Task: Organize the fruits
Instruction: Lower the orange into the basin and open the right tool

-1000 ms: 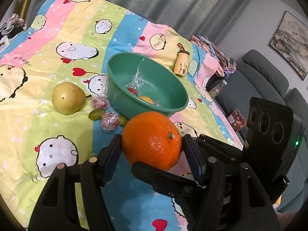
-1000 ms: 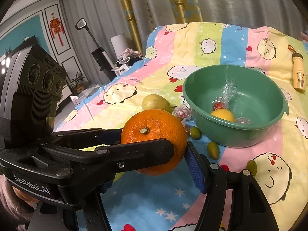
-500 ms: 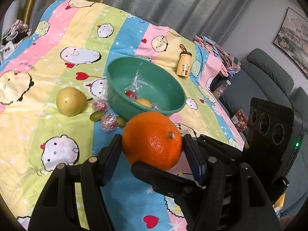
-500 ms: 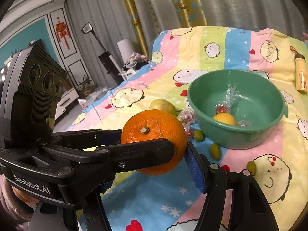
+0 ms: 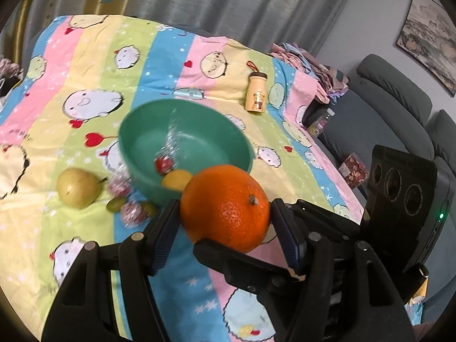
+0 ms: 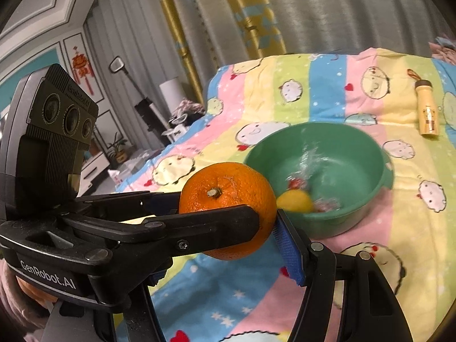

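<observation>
Green bowl (image 5: 182, 131): on cartoon bedsheet (image 5: 176, 57), holds yellow fruit (image 5: 176, 179), red wrapped sweets (image 5: 164, 164) | orange (image 5: 225, 206): aloft, near bowl's front rim | left claw (image 5: 225, 222), right claw (image 6: 228, 213): both clamped on orange | pear (image 5: 77, 188): outside bowl.

A lived-in home, most likely a living room; a grey sofa (image 5: 399, 108) stands at the right under a framed painting (image 5: 430, 37); long curtains (image 6: 256, 14) hang at the far side; a red knot ornament (image 6: 82, 67) (festive-looking) decorates the left wall; a cartoon bedsheet (image 5: 171, 57) covers the table.
</observation>
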`<state>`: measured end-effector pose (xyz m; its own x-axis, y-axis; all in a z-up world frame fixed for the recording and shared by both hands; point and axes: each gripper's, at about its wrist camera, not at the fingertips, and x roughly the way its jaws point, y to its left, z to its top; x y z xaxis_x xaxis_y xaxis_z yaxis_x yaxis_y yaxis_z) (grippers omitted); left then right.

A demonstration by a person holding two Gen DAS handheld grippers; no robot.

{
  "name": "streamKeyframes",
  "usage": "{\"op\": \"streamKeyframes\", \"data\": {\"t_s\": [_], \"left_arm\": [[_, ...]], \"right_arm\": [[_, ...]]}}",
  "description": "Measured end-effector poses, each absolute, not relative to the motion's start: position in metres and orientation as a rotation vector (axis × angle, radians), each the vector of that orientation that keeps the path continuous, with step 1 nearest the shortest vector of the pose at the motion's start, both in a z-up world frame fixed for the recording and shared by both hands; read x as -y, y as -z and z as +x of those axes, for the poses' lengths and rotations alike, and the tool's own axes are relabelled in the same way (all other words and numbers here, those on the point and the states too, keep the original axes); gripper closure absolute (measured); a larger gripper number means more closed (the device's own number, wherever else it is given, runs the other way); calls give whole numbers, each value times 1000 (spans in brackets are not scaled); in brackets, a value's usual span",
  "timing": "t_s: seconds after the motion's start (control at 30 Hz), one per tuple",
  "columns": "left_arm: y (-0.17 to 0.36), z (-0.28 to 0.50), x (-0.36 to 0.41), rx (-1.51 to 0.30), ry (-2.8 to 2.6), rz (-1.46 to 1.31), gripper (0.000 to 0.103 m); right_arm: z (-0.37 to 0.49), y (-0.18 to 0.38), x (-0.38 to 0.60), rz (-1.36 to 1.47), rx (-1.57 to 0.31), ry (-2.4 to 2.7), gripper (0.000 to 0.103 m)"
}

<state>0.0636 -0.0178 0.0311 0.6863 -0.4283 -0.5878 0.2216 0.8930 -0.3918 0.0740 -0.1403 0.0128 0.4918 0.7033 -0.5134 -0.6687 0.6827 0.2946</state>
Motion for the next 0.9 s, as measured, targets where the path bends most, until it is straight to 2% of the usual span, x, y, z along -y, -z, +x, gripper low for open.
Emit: {"op": "streamKeyframes", "data": {"t_s": [0.47,0.9], "left_arm": [[-61,148,42,-724,473,-292,38],[-12,209,27,-844,452,-398,38]], "right_arm": [[143,-45,169,87,-616,-716,36],[207,-7,153,44,-768,-681,36]]}}
